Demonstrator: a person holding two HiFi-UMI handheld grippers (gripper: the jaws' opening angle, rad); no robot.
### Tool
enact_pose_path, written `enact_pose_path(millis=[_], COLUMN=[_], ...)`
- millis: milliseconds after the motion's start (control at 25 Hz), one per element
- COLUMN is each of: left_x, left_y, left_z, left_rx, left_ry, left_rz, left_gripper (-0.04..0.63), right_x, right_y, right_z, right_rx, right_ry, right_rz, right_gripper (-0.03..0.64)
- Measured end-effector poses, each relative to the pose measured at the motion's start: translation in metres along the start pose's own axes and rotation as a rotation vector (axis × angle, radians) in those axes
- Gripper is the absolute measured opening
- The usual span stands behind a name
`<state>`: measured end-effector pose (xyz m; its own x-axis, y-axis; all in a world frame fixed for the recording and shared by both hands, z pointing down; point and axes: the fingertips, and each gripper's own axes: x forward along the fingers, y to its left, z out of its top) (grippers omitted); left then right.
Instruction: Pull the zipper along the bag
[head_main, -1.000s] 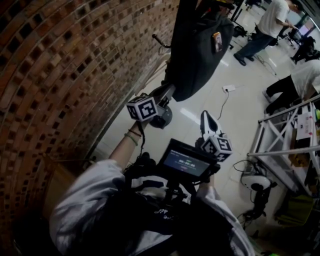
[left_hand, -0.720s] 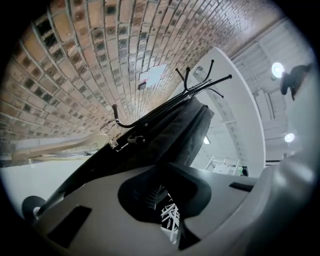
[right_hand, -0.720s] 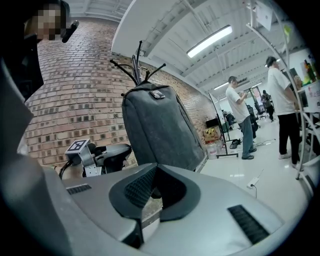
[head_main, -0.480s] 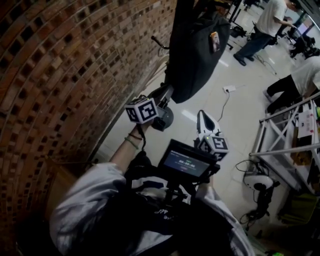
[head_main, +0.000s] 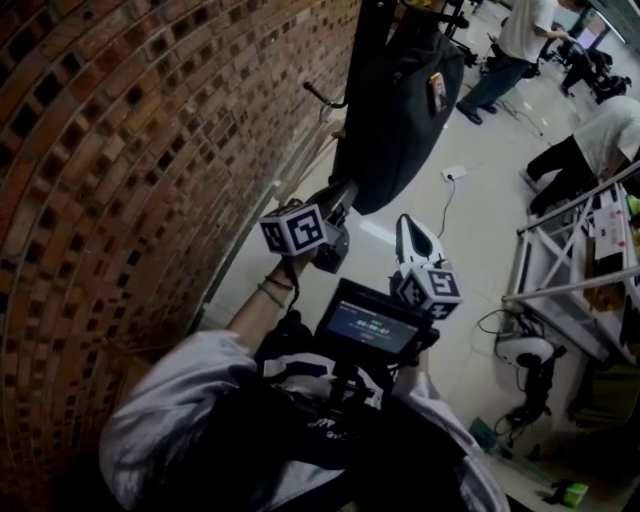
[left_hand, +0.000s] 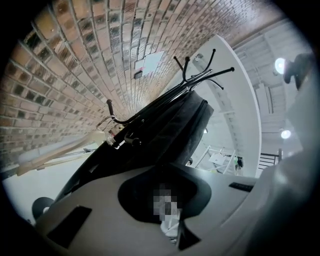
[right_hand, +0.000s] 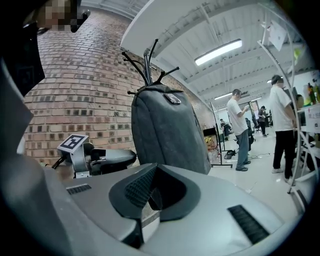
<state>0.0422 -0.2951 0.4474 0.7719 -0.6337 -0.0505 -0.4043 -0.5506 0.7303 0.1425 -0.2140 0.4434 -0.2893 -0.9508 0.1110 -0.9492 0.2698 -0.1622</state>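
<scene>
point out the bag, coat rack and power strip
bag (right_hand: 167, 130), right gripper view, middle of its grey front
coat rack (right_hand: 147, 70), right gripper view, stem under the hooks
power strip (head_main: 457, 175), head view, its white body

The pale floor (head_main: 470, 265) bears a coat stand (right_hand: 146, 67) holding the bag (right_hand: 167, 130), and perhaps a power strip (head_main: 455, 173).

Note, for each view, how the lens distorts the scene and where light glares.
Head view: the courses of the brick wall bow into arcs. Left gripper view: a black ring frames the picture; a ceiling lamp flares white. Right gripper view: the strip light burns out; the backpack is sharp.
</scene>
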Motion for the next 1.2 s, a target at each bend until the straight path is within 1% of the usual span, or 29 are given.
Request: enact_pose_path(millis=[80,200,320,440,480,600,680,840,1040,1200], left_x=[-0.001,-0.001,0.002,0.001,0.0,0.0,-0.001,-0.002,-0.003,-0.002], left_y=[-0.002,-0.004,-0.012,-0.016,-0.016,-0.021,-0.026,-0.024,-0.032,-0.04], left_z=[0.002,0.006,0.008,0.005,0.007,0.018,0.022,0.025,0.038,0.047], left_rx=[-0.001,-0.004,0.003,-0.046,-0.048,-0.021,-0.033,0.006,-0.033,-0.028], left_ry=[0.005,0.005,0.007,0.011,0.01,-0.002,-0.006,0.009,-0.027,-0.036], left_rz=[-0.004,-0.013,-0.022,0.004,0.004,-0.036,-0.054,-0.024,-0.038,-0.046], left_gripper=[0.017,0.017,0.017,0.017,0.017,0.017,0.017,0.017,0.017,0.017], right_x=[0.002,0.003,-0.001,-0.005,-0.005,0.0,0.003,0.01,0.016,0.019], right_y=[0.004,0.006,0.004,0.0,0.0,0.002,0.004,0.008,0.01,0.011], right_z=[-0.002,-0.009,-0.008,-0.007,-0.008,-0.014,-0.017,-0.019,-0.021,-0.022], right_rx=[0.011,-0.003,0.005,0.016,0.02,0.029,0.031,0.035,0.041,0.045], right_ry=[-0.008,0.022,0.021,0.014,0.015,0.024,0.028,0.03,0.035,0.036], right_rz=[-0.004,-0.017,-0.026,-0.03,-0.032,-0.034,-0.028,-0.013,0.004,0.01], right_gripper=[-0.002,-0.003,-0.002,-0.002,-0.003,-0.003,-0.002,-0.003,-0.002,-0.002])
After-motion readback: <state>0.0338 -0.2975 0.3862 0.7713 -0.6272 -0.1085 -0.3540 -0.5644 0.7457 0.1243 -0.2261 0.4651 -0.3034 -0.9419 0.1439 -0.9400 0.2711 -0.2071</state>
